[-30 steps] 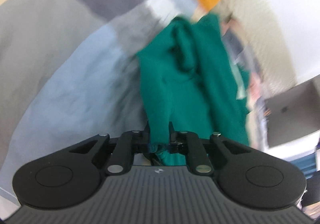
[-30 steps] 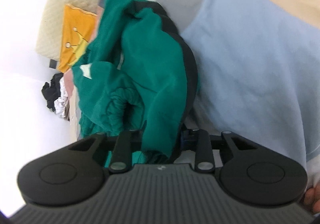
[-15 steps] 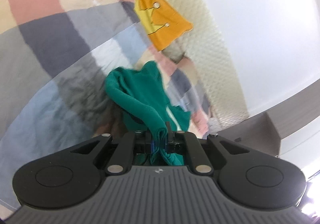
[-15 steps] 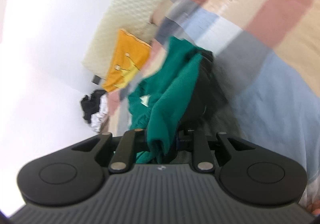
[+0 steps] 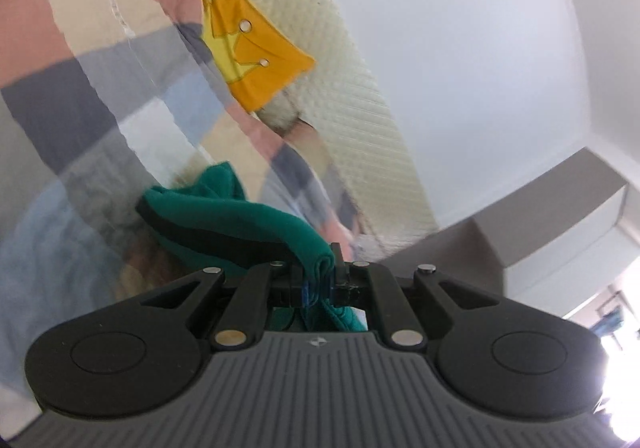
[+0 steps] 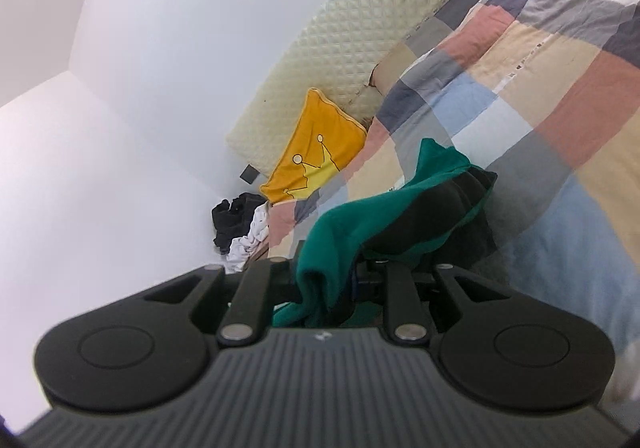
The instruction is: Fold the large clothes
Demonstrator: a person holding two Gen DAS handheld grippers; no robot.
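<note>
nearest in the left wrist view, the left gripper (image 5: 320, 280) is clamped on a bunched edge of the green garment (image 5: 240, 216), cloth pinched between nearly closed jaws. in the right wrist view the right gripper (image 6: 326, 284) is likewise closed on a thicker wad of the same green garment (image 6: 400, 208); its jaws have just been closing, with cloth between them. from each gripper the garment runs forward and sags toward the bed (image 6: 560, 96), its far end hanging near or on the patchwork quilt (image 5: 80, 48); whether it touches cannot be told. assessment: folding is at an early stage. the garment is crumpled and held at two points, not spread flat, and no fold is visible; spreading, smoothing and all folds appear to remain. beyond lie a yellow cushion (image 6: 320, 144) and a cream headboard (image 6: 360, 48) against the wall, with a heap of dark and white clothes (image 6: 240, 224) beside the bed.
</note>
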